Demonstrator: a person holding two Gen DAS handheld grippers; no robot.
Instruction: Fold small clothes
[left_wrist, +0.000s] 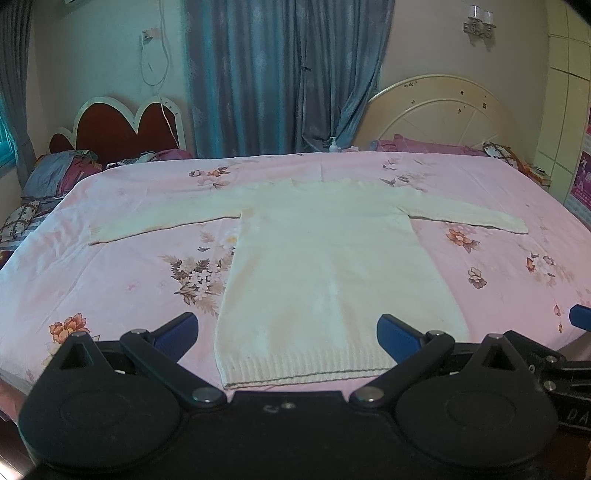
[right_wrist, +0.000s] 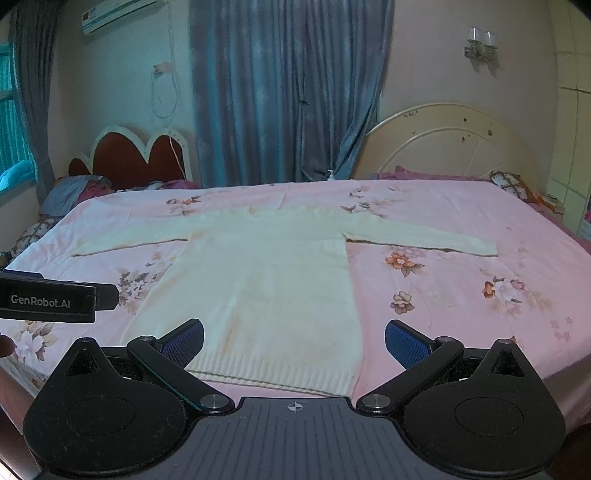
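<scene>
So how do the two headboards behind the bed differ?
The left headboard is dark red with a pale scalloped border, shaped in rounded humps; the right headboard is all cream, one wide arch with spoke-like ribs. The right one looks larger and shows dark specks; the left has a thin cord hanging across it. Both stand against the wall, on either side of the blue curtain.

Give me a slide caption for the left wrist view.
Open left gripper hovers at hem of cream sweater spread flat on pink floral bedsheet.
</scene>
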